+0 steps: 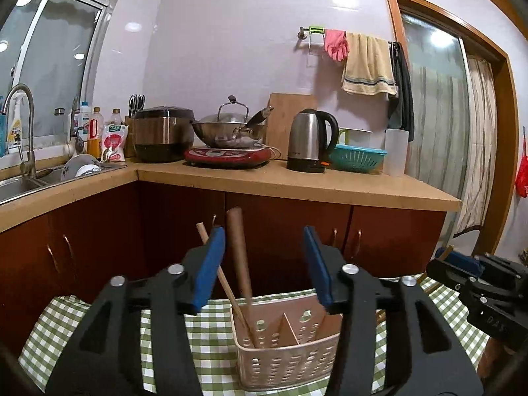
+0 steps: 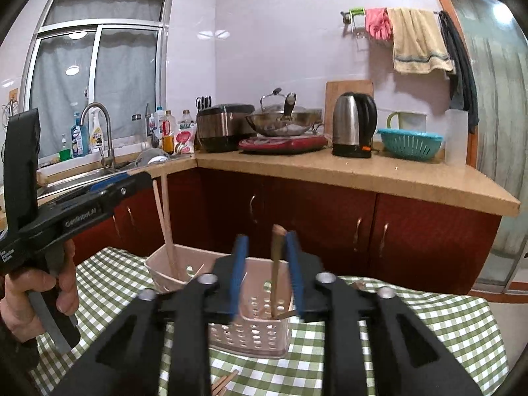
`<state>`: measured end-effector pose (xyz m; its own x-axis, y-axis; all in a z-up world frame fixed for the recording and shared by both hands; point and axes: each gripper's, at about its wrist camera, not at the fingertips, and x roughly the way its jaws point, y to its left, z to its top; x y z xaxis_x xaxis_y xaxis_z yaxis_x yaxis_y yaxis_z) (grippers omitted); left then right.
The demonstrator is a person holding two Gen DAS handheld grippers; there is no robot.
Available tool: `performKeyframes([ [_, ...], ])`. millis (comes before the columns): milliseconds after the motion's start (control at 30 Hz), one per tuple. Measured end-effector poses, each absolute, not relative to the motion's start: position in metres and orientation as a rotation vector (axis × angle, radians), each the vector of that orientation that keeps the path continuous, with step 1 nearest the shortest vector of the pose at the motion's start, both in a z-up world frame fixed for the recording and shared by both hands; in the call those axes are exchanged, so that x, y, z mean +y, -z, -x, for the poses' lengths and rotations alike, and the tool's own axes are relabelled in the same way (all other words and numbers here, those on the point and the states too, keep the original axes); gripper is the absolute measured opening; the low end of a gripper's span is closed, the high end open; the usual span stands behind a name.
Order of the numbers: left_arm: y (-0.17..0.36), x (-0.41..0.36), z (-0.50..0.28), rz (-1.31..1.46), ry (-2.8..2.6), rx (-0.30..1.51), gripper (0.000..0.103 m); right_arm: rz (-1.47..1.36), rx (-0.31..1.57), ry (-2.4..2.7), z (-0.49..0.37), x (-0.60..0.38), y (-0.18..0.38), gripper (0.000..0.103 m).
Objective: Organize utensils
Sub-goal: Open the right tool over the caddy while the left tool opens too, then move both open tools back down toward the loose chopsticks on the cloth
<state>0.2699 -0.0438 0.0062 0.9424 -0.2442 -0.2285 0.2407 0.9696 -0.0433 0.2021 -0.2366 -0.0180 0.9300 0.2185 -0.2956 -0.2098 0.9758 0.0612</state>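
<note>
Lifting clear comes next: both jaws stand open, left gripper (image 1: 264,264) off the chopsticks (image 1: 227,283), right gripper (image 2: 264,270) off its stick (image 2: 276,264); don't tip the caddy (image 1: 287,356).

A home kitchen; sink (image 1: 19,184), wok (image 1: 227,128), kettle (image 1: 310,140) on the counter (image 1: 264,181).

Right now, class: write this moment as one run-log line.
left gripper: open | right gripper: open | beige perforated plastic caddy: holds wooden chopsticks | green checked tablecloth
</note>
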Motion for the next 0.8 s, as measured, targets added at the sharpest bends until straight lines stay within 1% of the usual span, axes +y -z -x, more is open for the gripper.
performKeyframes([
  [67,-0.008,-0.043,-0.266,0.010,0.247,0.230,0.060,-0.015,0.289,-0.209,-0.198,-0.236,0.014,0.035],
  [200,-0.013,-0.039,-0.250,0.014,0.249,0.222,0.065,-0.001,0.262,-0.195,-0.184,-0.236,0.005,0.038],
  [267,-0.014,-0.038,-0.242,0.008,0.245,0.216,0.067,0.004,0.250,-0.190,-0.173,-0.236,0.001,0.038],
  [467,-0.011,-0.034,-0.208,-0.005,0.244,0.226,0.067,-0.003,0.235,-0.178,-0.139,-0.242,0.000,0.038],
  [800,0.021,-0.018,-0.150,0.047,0.223,0.305,0.067,-0.020,0.269,-0.145,-0.084,-0.254,0.024,0.038],
])
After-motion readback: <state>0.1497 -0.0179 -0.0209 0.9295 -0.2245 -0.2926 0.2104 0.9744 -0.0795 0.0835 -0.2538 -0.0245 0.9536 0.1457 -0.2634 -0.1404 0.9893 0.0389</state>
